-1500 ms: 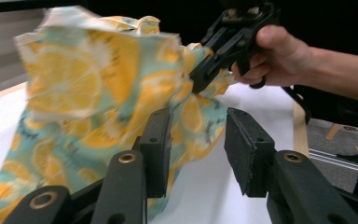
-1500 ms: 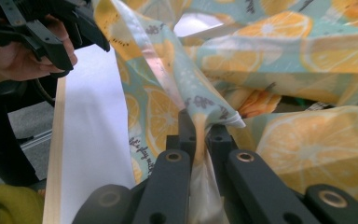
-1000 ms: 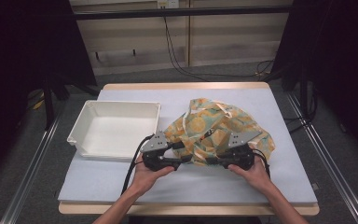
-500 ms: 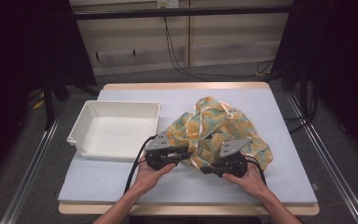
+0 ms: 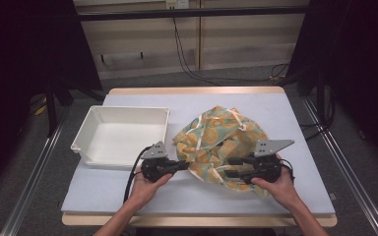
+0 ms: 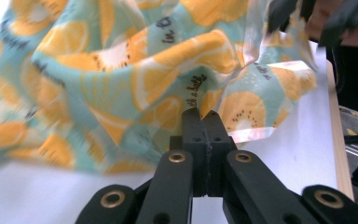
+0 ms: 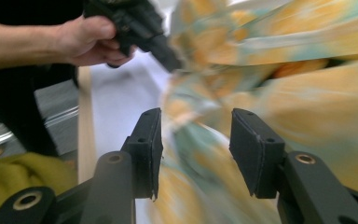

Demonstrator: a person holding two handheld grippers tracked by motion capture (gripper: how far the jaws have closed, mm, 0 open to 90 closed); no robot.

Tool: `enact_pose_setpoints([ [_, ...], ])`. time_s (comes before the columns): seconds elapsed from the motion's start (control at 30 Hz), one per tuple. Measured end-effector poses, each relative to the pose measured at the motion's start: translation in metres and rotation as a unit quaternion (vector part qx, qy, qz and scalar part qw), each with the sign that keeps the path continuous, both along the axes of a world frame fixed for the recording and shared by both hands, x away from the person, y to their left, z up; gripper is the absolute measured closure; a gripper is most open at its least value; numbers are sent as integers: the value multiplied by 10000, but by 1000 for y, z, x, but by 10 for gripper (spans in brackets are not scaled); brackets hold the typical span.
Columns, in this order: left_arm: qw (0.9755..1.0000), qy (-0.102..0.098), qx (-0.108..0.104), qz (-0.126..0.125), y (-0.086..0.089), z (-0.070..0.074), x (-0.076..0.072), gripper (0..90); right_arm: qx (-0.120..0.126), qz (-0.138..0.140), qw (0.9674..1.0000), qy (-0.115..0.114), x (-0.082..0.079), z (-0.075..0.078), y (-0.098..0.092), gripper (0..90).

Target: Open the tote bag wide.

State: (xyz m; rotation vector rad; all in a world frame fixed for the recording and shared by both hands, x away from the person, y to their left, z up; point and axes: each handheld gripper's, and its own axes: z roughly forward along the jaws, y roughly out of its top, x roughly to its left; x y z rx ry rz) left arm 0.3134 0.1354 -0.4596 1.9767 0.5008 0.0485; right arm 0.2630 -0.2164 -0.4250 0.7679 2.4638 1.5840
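A crumpled orange-slice print cloth (image 5: 219,142) lies on the counter (image 5: 285,118), right of a white tray (image 5: 123,132). The left gripper (image 5: 183,165) has just been closing and now pinches the cloth's near-left edge between jaws pressed together. The right gripper (image 5: 231,167), at the cloth's near-right side, has just been opening; its jaws stand spread with cloth loose between them.

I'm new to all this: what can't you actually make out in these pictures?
- Right gripper view: the cloth is smeared by motion, its print unreadable.
- Left gripper view: the shut left claw covers the cloth edge it pinches.
- High view: the white tray wall hides its near floor; cloth hides the right claw tips.
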Motion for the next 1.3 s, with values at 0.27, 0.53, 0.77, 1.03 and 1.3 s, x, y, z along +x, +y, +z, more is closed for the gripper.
enact_pose_setpoints([
  [0.27, 9997, -44, -221, 38, 15, 9, -12, 779, 162, -406, 9989, -190, 2, 18, -21, 626],
  [0.53, 9966, -505, -626, -153, 18, 40, -47, 703, 188, -487, 9977, -437, 12, 45, -21, 649],
  [0.77, 9926, -716, -670, -716, -9, 54, -55, 707, 93, -567, 9971, -506, 33, 53, -17, 604],
  [1.03, 9924, -626, -274, -1024, -72, 39, -30, 609, -351, -552, 9974, -307, 52, 33, -6, 445],
  [1.3, 9968, -410, -163, -668, -91, 20, 2, 563, -827, -589, 9942, -348, 67, 19, 1, 351],
])
